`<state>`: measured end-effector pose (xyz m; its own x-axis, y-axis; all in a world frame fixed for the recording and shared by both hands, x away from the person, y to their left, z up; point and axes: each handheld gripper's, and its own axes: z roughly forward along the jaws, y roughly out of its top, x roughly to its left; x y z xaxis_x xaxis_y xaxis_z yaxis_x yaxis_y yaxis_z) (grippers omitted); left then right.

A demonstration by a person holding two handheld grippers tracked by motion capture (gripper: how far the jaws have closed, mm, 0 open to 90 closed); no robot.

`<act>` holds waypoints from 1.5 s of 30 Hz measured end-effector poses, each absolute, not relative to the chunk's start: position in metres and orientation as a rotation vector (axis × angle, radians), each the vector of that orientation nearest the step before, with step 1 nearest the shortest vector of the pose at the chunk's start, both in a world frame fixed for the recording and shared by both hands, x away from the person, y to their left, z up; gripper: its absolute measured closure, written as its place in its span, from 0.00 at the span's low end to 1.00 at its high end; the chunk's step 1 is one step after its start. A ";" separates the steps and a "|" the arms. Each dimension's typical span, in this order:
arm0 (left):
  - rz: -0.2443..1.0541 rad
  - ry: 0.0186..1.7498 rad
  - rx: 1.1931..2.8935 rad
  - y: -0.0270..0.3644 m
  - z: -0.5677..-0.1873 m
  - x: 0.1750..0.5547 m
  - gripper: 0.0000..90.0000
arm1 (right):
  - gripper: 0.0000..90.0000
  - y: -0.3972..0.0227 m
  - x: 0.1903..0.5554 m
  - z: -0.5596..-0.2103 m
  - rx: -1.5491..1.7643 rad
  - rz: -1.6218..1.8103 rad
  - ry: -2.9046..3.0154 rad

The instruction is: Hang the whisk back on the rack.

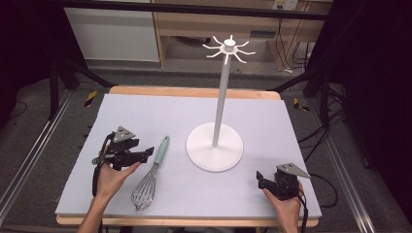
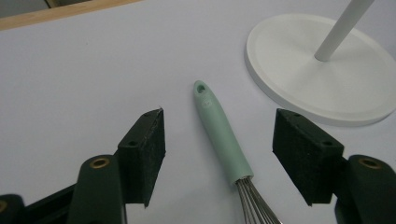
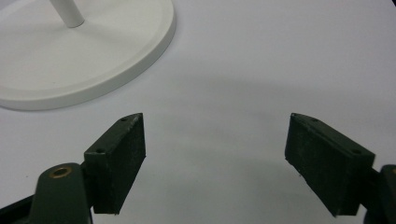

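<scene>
Pale lavender matting [image 1: 145, 111] is covering a wooden table, with dark floor and a wooden shelf unit lying beyond it. On the left, a person's hand is holding the left gripper [image 1: 145, 154] low over the mat, its jaws spread wide and gripping nothing. Between those jaws, in the left gripper view, a whisk [image 2: 223, 135] is lying flat, its mint-green handle pointing away and its wire loops trailing toward the camera. Just beside the handle's far end, a white hook stand [image 1: 214, 145] is standing upright on a round base, its thin pole rising to a ring of hooks. Near the table's front right, the right gripper [image 1: 261, 178] is hovering with jaws parted wide, empty, pointing toward the stand's base.
</scene>
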<state>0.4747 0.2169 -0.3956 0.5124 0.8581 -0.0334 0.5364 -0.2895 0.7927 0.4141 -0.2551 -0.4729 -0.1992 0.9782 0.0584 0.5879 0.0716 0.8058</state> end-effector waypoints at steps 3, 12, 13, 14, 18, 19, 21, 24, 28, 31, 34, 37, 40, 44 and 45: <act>0.513 1.138 1.993 0.211 -0.397 0.481 0.38 | 0.23 -0.257 0.414 -0.473 1.556 0.991 1.832; 0.491 1.164 2.069 0.199 -0.405 0.491 0.39 | 0.26 -0.257 0.414 -0.472 1.542 0.998 1.845; 0.491 1.169 2.070 0.198 -0.405 0.492 0.40 | 0.26 -0.256 0.415 -0.472 1.544 0.994 1.847; 0.488 1.172 2.070 0.197 -0.406 0.493 0.40 | 0.26 -0.256 0.415 -0.473 1.540 0.987 1.850; 0.484 1.180 2.102 0.194 -0.410 0.496 0.41 | 0.27 -0.256 0.414 -0.472 1.542 0.986 1.852; 0.481 1.181 2.107 0.193 -0.411 0.496 0.41 | 0.27 -0.256 0.414 -0.472 1.542 0.987 1.853; 0.472 1.189 2.117 0.193 -0.413 0.497 0.43 | 0.28 -0.256 0.414 -0.473 1.546 0.989 1.856; 0.458 1.201 2.140 0.191 -0.416 0.499 0.45 | 0.29 -0.256 0.414 -0.473 1.540 0.994 1.863; 0.443 1.216 2.164 0.189 -0.420 0.501 0.45 | 0.29 -0.256 0.414 -0.473 1.540 0.997 1.870; 0.431 1.225 2.182 0.188 -0.424 0.502 0.46 | 0.30 -0.256 0.414 -0.473 1.541 0.992 1.875; 0.403 1.241 2.199 0.186 -0.427 0.502 0.48 | 0.31 -0.256 0.414 -0.473 1.539 0.995 1.880; 0.386 1.250 2.207 0.184 -0.430 0.503 0.50 | 0.31 -0.256 0.414 -0.474 1.545 0.998 1.884; 0.360 1.263 2.221 0.183 -0.433 0.503 0.52 | 0.32 -0.256 0.414 -0.474 1.544 0.998 1.891; 0.360 1.274 2.243 0.182 -0.436 0.503 0.55 | 0.32 -0.256 0.415 -0.474 1.547 1.003 1.893; 0.350 1.277 2.244 0.182 -0.436 0.503 0.55 | 0.32 -0.257 0.415 -0.474 1.546 1.005 1.892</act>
